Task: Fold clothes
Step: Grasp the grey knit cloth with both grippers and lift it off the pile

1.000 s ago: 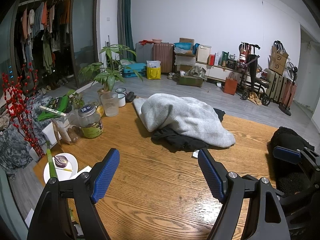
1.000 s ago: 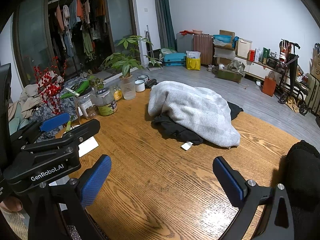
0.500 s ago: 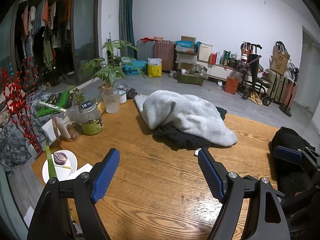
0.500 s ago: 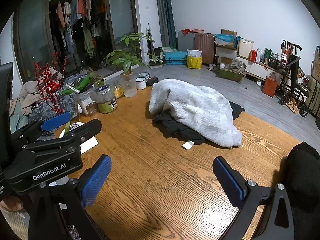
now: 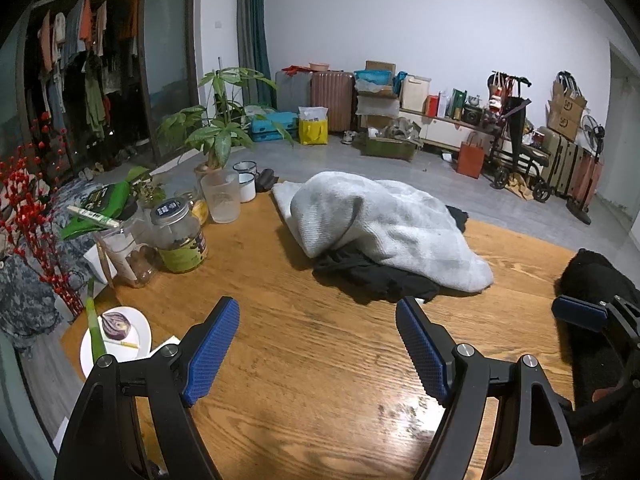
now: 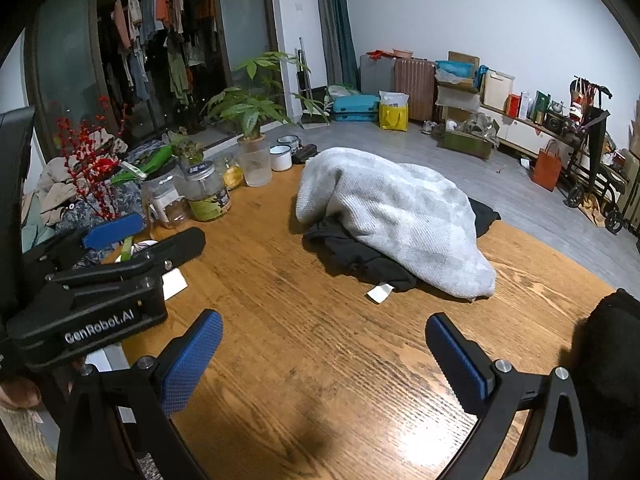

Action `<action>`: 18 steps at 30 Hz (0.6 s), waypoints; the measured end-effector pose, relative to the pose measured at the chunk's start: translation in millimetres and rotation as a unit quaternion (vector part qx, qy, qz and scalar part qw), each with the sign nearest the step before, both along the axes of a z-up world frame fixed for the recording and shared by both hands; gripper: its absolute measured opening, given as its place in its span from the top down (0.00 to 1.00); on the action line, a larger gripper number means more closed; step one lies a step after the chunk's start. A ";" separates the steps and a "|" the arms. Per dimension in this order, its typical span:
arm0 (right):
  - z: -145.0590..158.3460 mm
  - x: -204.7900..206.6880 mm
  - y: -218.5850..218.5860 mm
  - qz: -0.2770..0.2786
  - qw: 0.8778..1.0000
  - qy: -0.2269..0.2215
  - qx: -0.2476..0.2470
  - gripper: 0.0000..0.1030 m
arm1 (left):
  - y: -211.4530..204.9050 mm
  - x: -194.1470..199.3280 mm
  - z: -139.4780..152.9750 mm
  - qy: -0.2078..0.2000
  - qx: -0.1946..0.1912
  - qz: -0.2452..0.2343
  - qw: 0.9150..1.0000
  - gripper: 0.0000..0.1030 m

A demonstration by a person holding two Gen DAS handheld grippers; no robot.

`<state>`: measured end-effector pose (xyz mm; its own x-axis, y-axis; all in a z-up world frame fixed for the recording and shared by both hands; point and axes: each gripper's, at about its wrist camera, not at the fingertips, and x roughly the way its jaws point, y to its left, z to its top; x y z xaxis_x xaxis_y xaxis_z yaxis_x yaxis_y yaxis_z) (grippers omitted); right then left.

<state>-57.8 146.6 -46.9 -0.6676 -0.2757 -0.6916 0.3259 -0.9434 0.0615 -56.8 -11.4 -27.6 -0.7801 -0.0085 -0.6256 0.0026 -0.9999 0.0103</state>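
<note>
Wooden table (image 5: 280,380), broad, glossy and grain-streaked, bearing at its far middle the clothes to be folded: a soft, bulky grey knit garment (image 5: 384,224) heaped over a limp black garment (image 5: 372,276) with a white tag (image 6: 380,292). Left gripper (image 5: 318,346) and right gripper (image 6: 324,354), jaws wide and empty, blue ribbed pads over bare wood, well short of the pile. Likely faults: a pinch into the heap may catch both layers and drag them together, while a leftward sweep may topple the glass jars (image 5: 180,236), smooth and rigid, beside the plate (image 5: 116,340).
</note>
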 end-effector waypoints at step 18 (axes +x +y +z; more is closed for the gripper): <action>-74.0 -177.9 31.9 -0.072 0.996 -0.026 0.052 0.00 | 8.2 -200.6 -86.4 -0.052 0.050 -0.013 0.997 0.23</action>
<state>-235.7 178.6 -121.0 -0.6571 -0.1054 -0.7464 0.1864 -0.9821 -0.0255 -257.4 -3.2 -113.9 -0.7098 0.0774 -0.7001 -0.0185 -0.9957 -0.0913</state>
